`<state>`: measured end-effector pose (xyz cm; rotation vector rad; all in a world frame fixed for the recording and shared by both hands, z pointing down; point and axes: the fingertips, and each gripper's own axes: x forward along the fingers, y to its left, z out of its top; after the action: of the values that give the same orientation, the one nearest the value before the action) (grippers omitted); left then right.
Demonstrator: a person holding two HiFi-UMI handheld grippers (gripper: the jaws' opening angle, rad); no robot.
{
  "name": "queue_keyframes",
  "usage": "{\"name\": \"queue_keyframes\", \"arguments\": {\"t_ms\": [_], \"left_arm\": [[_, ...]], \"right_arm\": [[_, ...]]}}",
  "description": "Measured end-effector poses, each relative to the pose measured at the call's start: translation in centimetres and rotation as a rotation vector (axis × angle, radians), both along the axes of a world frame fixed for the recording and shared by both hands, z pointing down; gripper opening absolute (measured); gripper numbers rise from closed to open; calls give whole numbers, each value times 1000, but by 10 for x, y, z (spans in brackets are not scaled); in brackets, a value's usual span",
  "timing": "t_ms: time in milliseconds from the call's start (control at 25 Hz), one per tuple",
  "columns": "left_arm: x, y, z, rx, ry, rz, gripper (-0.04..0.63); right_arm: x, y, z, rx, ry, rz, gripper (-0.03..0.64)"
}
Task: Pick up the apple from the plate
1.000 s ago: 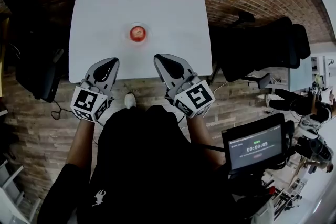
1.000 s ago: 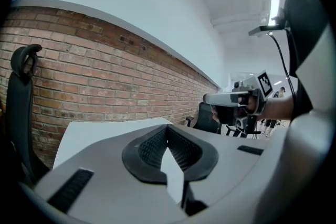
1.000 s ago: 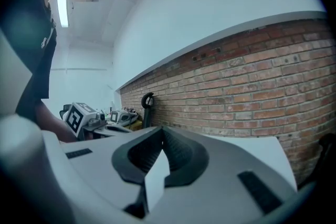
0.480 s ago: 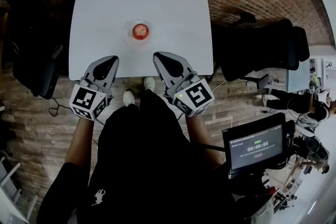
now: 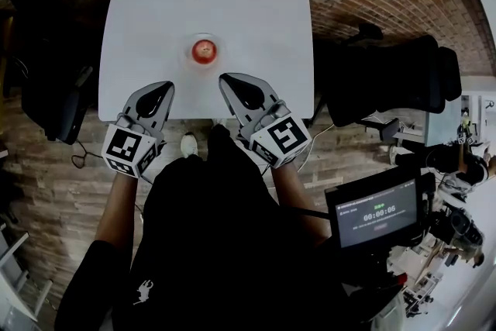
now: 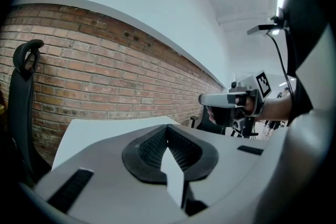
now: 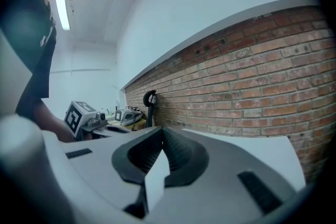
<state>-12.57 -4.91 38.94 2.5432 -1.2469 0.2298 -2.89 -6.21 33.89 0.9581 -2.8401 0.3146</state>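
Gripper L point(image 5: 157, 95): my jaws closed, nothing betw. pads; tip over near edge of white table point(image 5: 147, 12).
Apple point(image 5: 204, 51): red, on plate point(image 5: 191, 60), mid-table, ahead of both grippers, clear of them.
Gripper R point(image 5: 242, 91): my jaws closed, empty; over near edge too, tip closer to apple than L.

The monitor point(image 5: 377, 215) shows a timer reading roughly 00:00:06.

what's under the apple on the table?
A small pale plate, only its rim showing around the apple, resting on the white table. The plate's centre is covered by the apple.
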Motion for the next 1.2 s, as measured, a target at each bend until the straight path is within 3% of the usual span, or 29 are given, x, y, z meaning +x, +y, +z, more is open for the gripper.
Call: {"name": "queue_keyframes", "arguments": {"t_ms": [240, 480, 760, 1200], "left_arm": [[7, -13, 0, 23, -17, -28, 6], [20, -34, 2, 33, -14, -50, 6], [20, -49, 11, 16, -23, -94, 6], [22, -49, 46, -50, -34, -164, 6]], "right_arm": [[-7, -17, 11, 47, 52, -71, 3], [-5, -42, 14, 35, 41, -119, 3], [-11, -62, 25, 27, 54, -181, 3], [-20, -69, 74, 17, 160, -299, 3]]}}
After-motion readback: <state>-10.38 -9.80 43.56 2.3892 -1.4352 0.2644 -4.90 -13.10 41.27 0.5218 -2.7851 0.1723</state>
